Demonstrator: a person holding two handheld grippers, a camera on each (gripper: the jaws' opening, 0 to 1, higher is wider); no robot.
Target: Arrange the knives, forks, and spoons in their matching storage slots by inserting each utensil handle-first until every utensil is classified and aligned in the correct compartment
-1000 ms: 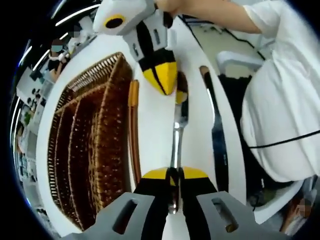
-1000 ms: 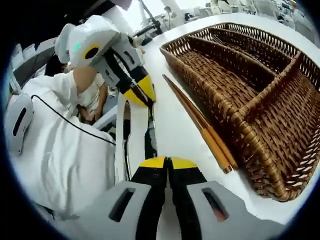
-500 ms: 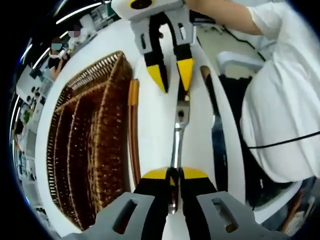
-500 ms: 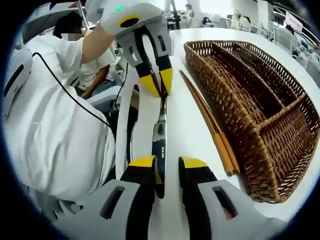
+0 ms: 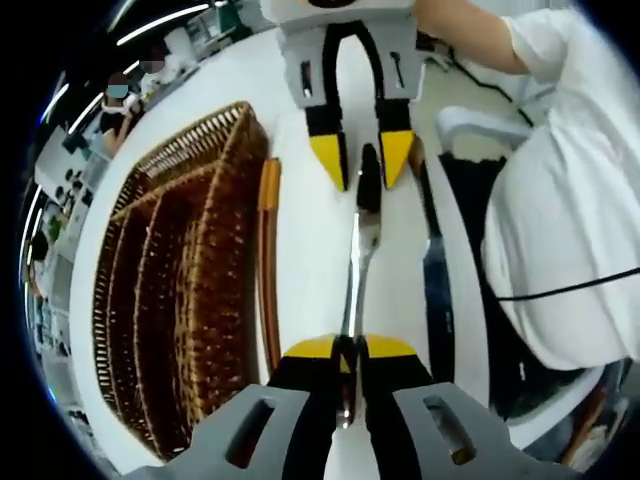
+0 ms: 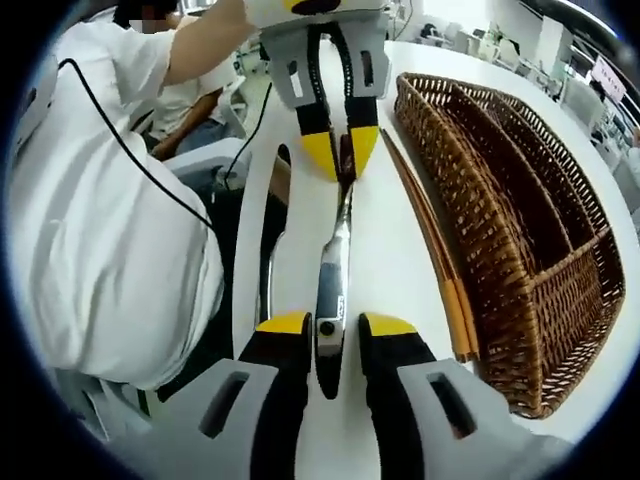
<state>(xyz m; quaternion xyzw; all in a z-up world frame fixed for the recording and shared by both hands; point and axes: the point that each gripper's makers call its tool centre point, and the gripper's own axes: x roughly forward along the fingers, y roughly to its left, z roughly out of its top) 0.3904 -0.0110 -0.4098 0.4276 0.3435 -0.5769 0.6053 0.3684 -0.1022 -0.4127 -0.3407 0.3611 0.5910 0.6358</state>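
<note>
The utensil (image 5: 362, 235) lies lengthwise between both grippers on the bench (image 5: 310, 230), one end pinched by the left gripper (image 5: 349, 347), the other between the right gripper's (image 6: 334, 324) spread fingers, beside the wicker basket (image 6: 520, 230).

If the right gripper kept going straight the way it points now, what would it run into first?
Probably the left gripper, which faces it, shut on the far end of the utensil lying along that line between the open right gripper jaws. Depth is hard to judge.
</note>
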